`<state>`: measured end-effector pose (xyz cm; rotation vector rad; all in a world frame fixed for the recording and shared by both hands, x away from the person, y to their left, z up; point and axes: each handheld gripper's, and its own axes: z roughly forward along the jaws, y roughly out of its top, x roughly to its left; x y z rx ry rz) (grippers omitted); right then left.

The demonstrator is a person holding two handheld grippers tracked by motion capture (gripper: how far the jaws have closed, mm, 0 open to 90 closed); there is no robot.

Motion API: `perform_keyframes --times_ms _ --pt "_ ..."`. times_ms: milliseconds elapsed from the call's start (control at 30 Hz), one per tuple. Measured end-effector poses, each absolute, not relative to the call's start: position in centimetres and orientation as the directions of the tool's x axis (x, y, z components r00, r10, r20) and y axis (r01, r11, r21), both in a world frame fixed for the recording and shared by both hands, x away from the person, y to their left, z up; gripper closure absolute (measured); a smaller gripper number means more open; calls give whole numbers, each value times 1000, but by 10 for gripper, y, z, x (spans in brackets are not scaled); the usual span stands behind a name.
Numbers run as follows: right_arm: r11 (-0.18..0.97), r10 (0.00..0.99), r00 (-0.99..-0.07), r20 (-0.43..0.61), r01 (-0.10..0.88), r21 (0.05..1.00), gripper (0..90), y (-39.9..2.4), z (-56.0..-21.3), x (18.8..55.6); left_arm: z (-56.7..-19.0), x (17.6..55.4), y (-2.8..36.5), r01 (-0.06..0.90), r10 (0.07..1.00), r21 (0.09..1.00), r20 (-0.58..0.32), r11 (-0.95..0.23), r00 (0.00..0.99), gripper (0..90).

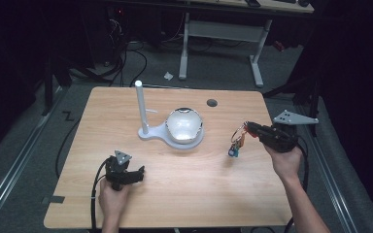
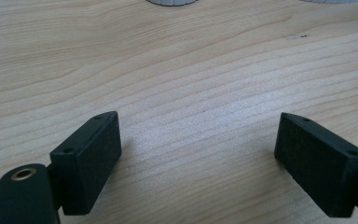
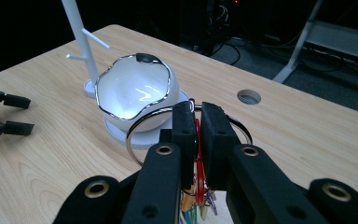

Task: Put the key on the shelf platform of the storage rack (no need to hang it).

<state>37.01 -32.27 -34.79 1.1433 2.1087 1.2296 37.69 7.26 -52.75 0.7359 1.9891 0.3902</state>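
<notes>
Overhead, the right tongs point(image 1: 246, 129) hold a key ring point(image 1: 237, 138) above the desk point(image 1: 184, 194), right of the white stand point(image 1: 172, 128). Left tongs point(image 2: 198, 154) stand apart over bare wood. Right tongs point(image 3: 198, 135) are clamped on the key ring point(image 3: 140, 135).

hidden: key ring point(image 3: 140, 128) partly behind right gripper point(image 3: 195, 122) | charms cut off below

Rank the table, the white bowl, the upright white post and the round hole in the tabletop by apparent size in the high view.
1. Table, by far the largest.
2. White bowl.
3. Upright white post, tall but thin.
4. Round hole, smallest.
</notes>
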Motion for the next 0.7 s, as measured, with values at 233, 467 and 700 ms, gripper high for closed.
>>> perform_keyframes --times_ms 233,467,700 --pt "313 811 -585 -12 417 853 855 -310 -336 367 -528 377 73 338 640 544 -672 768 -371 150" --pt "329 794 -607 -17 406 852 855 -301 -326 367 -528 377 73 338 640 544 -672 768 -371 149" --pt "324 755 -656 -8 362 874 855 -291 -324 367 -528 377 73 338 640 544 -673 768 -372 150"
